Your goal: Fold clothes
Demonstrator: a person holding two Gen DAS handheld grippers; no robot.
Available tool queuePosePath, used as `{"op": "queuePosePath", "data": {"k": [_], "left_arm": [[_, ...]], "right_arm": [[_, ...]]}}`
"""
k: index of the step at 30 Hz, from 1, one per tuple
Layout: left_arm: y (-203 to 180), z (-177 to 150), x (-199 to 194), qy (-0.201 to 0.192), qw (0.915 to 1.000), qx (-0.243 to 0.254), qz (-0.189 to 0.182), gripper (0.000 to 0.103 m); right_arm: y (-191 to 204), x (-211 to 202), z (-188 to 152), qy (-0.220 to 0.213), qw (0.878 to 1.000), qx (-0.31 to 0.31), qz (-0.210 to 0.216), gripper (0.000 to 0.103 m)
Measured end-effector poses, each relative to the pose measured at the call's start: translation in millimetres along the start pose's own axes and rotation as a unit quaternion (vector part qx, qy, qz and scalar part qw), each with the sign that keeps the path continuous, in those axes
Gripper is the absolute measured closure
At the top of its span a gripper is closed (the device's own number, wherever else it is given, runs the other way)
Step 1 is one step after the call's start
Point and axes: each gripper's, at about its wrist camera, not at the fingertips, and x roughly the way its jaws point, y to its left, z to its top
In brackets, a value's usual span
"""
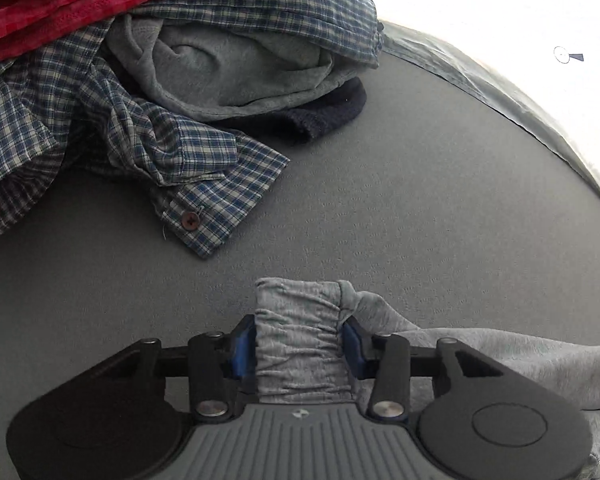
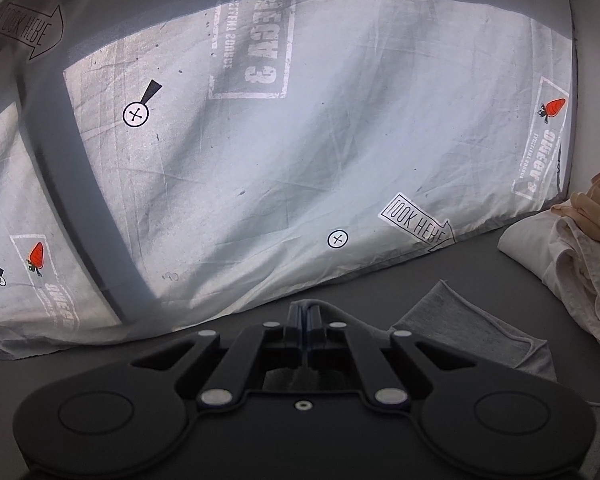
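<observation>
Grey jersey, bunched into a thick band, sits between the partly open blue pads of the left gripper [image 1: 299, 344] at the bottom centre of the left wrist view; this grey garment [image 1: 500, 364] trails right across the grey counter [image 1: 380, 200]. In the right wrist view, the right gripper [image 2: 305, 316] is fully closed, apparently pinching the garment's edge at bottom centre. The fold would go best with both corners level, the cloth taut, and clear of the plaid shirt [image 1: 204, 176] in the upper left pile.
</observation>
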Motion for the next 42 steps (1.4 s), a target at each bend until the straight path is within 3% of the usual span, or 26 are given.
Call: {"op": "queuePosePath", "data": {"k": [2, 7, 14, 18, 25, 27, 29, 31, 37, 42], "left_arm": [[-7.6, 6.1, -8.7, -0.012, 0.9995, 0.029, -0.007, 0.076], [-18.0, 35.7, -42.8, -0.079, 0.9941, 0.074, -0.007, 0.083], [-7.4, 111.2, -66.1, -0.158, 0.9859, 0.004, -0.057, 0.091], [-17.0, 143.5, -49.6, -0.174, 0.9823, 0.000, -0.070, 0.091], [-63.2, 161.9, 12.4, -0.156, 0.9842, 0.071, -0.043, 0.091], [-74.6, 159.3, 34.3, -0.140, 0.9857, 0.091, -0.022, 0.089], [-83.4, 153.9, 50.0, -0.123, 0.9862, 0.111, -0.008, 0.086], [-87.1, 146.6, 53.7, -0.117, 0.9852, 0.125, 0.001, 0.085], [-68.6, 121.1, 23.2, -0.128, 0.9840, 0.124, -0.008, 0.052], [-40.3, 85.6, -14.9, -0.131, 0.9863, 0.100, 0.011, 0.045]], "right_arm": [[0.3, 0.7, 2.4, -0.003, 1.000, -0.003, 0.001, 0.101], [4.2, 3.7, 16.3, -0.019, 1.000, -0.013, 0.004, 0.101], [25.0, 23.8, 40.6, -0.042, 0.999, -0.026, 0.015, 0.101], [47.8, 42.9, 53.1, -0.058, 0.997, -0.037, 0.019, 0.101], [81.5, 87.7, 61.6, -0.051, 0.997, -0.055, 0.010, 0.101], [89.0, 101.3, 54.7, -0.022, 0.997, -0.071, 0.019, 0.099], [97.4, 112.5, 42.8, 0.014, 0.995, -0.097, 0.027, 0.090], [102.0, 116.4, 29.5, 0.038, 0.992, -0.117, 0.031, 0.065], [83.2, 91.3, -2.5, 0.070, 0.989, -0.122, 0.035, 0.057], [51.5, 52.1, -20.4, 0.080, 0.991, -0.108, 0.009, 0.051]]}}
